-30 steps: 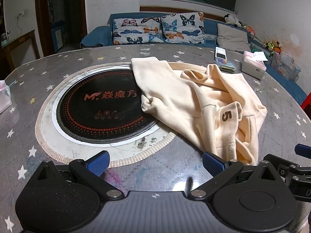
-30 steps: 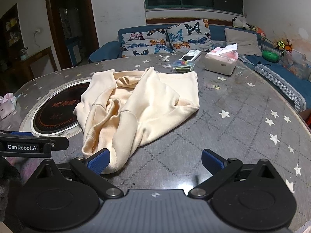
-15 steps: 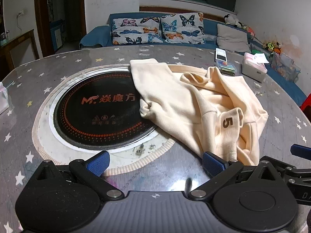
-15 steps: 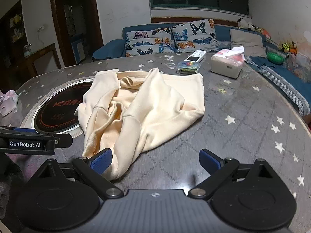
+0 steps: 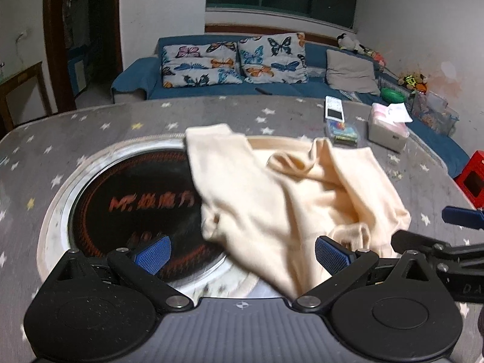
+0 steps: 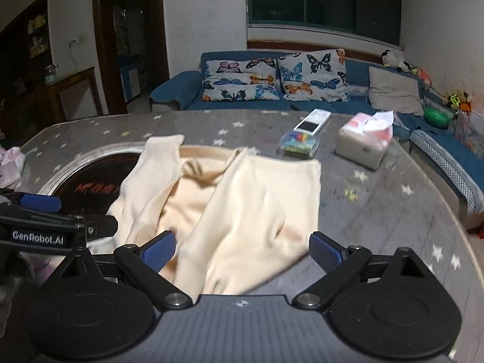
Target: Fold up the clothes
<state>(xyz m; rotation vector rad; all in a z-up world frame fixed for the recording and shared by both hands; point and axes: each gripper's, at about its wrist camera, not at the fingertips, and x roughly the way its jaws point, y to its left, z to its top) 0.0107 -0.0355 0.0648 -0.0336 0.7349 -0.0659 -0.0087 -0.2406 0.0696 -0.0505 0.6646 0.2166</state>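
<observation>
Bench [image 5: 302, 112]: large, round-edged, grey cover with white star print. It carries everything below.

Sofa [image 6: 181, 87]: blue, behind the bench along the far wall, with two butterfly-print cushions [image 6: 311, 75] and one plain grey cushion [image 6: 393, 89].

Hotplate [image 5: 136, 205]: black circular panel with orange lettering, set in a pale ring in the bench, left of centre in the left wrist view.

Garment [image 5: 287, 199]: cream, crumpled, unfolded. It lies on the bench, its left part draped over the right side of the hotplate. One sleeve-like strip runs toward the far edge of the ring. Image is motion-blurred; fine detail of the fabric cannot be read.

Left gripper [image 5: 243, 251]: fingers spread wide, blue pads apart, nothing clamped. The near edge of the garment shows between them, closer to the right pad; contact cannot be told.

Right gripper [image 6: 242, 249]: fingers wide but closing slightly. The near hem of the garment lies between the pads in view; the pads do not press on it. The left gripper's side shows at the left edge of this view.

Tissue box [image 6: 363, 145]: white, far right of the garment, on the bench.

Remote [image 6: 311, 121]: white, near the far edge.

Small clear box [image 6: 298, 143]: coloured contents, just beside the remote, close to the garment's far corner.
</observation>
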